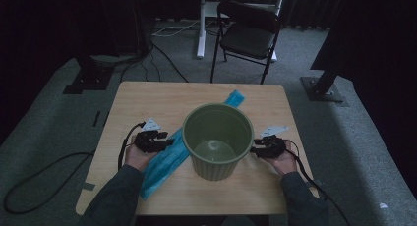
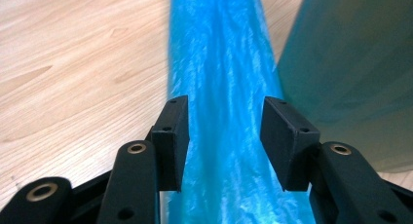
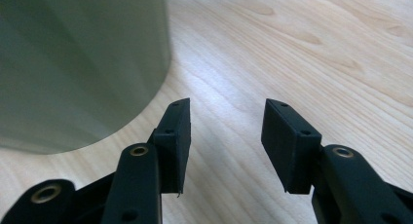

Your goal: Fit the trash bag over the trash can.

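— Dim room, grey carpet, a black folding chair beyond the light wooden table. Any writing to read?

— None legible. A ribbed olive-green bucket stands upright mid-table, and nothing lies inside it.

— And the blue thing?

— A long, crinkled blue plastic bag lies diagonally, passing behind the bucket's left side.

— The claws?

— Left gripper has its jaws apart over the bag. Right gripper has its jaws spread above bare wood, just beside the bucket.
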The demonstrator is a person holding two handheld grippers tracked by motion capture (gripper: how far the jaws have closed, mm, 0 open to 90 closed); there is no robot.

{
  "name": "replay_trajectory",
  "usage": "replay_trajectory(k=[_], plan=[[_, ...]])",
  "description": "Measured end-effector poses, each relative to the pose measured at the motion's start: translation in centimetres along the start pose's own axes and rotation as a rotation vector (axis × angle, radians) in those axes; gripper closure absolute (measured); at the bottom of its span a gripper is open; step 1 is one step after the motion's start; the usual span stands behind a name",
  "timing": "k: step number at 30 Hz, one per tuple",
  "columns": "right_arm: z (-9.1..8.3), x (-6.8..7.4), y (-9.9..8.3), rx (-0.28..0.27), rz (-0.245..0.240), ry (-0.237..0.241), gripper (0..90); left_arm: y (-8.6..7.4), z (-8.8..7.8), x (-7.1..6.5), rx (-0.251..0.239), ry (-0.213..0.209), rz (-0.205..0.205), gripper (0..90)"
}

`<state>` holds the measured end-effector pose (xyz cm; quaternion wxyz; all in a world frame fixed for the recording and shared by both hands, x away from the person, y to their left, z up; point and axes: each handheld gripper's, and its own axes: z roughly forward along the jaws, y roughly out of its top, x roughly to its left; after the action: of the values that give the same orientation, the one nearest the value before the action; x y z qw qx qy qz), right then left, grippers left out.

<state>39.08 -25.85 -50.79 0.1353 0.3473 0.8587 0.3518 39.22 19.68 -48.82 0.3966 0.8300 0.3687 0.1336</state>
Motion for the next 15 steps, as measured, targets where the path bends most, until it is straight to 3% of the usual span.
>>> replay_trajectory(k=[8, 15], plan=[[0.9, -0.8, -0.7, 0.053, 0.018, -0.026, 51.4, 0.4, 1.2, 1.1, 0.016, 0.004, -0.033, 51.2], [1.0, -1.0, -0.7, 0.05, 0.003, -0.04, 51.4, 0.5, 2.0, 1.2, 0.03, 0.01, -0.039, 49.9]])
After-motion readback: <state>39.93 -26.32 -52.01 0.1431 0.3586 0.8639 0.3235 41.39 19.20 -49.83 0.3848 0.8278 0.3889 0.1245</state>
